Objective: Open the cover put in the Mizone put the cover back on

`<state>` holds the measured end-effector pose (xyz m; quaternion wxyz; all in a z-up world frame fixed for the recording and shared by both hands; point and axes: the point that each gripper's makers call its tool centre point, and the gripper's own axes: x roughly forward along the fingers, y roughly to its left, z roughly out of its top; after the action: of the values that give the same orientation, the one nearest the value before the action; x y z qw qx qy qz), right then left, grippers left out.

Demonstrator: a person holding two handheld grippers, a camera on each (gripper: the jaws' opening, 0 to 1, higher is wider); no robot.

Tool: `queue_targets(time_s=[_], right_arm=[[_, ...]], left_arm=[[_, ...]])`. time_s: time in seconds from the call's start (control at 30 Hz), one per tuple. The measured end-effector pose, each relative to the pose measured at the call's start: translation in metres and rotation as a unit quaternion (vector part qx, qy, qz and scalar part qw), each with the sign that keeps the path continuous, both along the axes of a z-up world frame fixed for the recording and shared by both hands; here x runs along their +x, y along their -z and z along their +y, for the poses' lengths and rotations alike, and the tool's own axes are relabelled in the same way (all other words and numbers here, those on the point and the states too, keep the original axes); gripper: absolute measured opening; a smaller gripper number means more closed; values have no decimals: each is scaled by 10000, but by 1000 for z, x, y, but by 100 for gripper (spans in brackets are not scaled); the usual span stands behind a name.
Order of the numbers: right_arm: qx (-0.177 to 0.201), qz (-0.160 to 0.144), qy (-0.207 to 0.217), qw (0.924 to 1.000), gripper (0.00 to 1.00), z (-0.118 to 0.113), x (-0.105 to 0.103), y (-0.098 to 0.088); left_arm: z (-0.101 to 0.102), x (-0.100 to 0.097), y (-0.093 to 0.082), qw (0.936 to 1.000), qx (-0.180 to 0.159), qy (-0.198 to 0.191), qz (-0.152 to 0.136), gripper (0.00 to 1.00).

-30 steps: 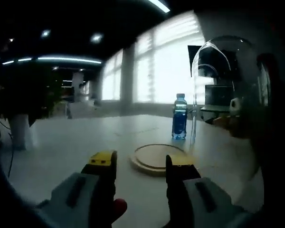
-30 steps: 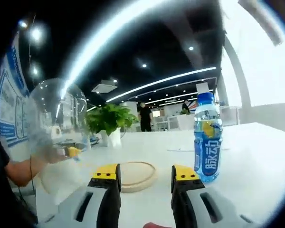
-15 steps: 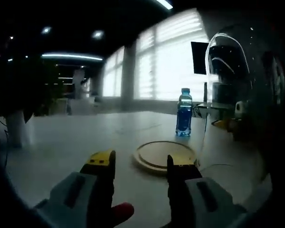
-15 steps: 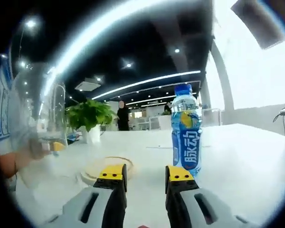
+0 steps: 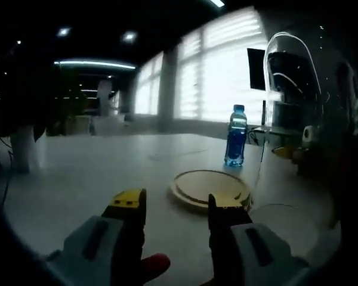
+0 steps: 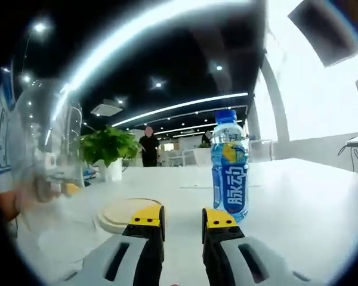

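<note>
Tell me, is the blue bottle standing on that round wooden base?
Apart. The left gripper view shows bare table between the blue bottle and the round wooden base.

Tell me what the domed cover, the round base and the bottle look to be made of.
Domed cover: clear glass or plastic, glossy; the room shows through it, with bright glints.
Round base: pale wood by the look, matte, with a raised rim.
Bottle: clear plastic, blue cap and blue printed label, seemingly holding liquid.

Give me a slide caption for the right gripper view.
Open hand-held gripper faces upright Mizone bottle on white table, wooden base at left.
</note>
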<state>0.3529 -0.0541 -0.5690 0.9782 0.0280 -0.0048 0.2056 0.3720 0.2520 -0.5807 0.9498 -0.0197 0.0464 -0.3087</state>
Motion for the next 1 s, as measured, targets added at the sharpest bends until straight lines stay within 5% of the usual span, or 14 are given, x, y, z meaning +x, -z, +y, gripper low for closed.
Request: queue_targets(time_s=[0.13,0.3,0.4,1.0], right_arm=[[-24,-28,-9,10000,18,0,0,0],[-54,3,33,10000,18,-1,1,2],[-10,46,31,10000,18,-1,1,3],[13,32,111,9999,18,-5,3,3]], left_arm=[[1,0,-3,10000,-79,-40,-36,37],[-1,0,-2,9994,243,-52,-247,34],[-8,-8,-6,9999,27,65,-141,34],[-8,-14,-8,9998,123,11,-176,34]])
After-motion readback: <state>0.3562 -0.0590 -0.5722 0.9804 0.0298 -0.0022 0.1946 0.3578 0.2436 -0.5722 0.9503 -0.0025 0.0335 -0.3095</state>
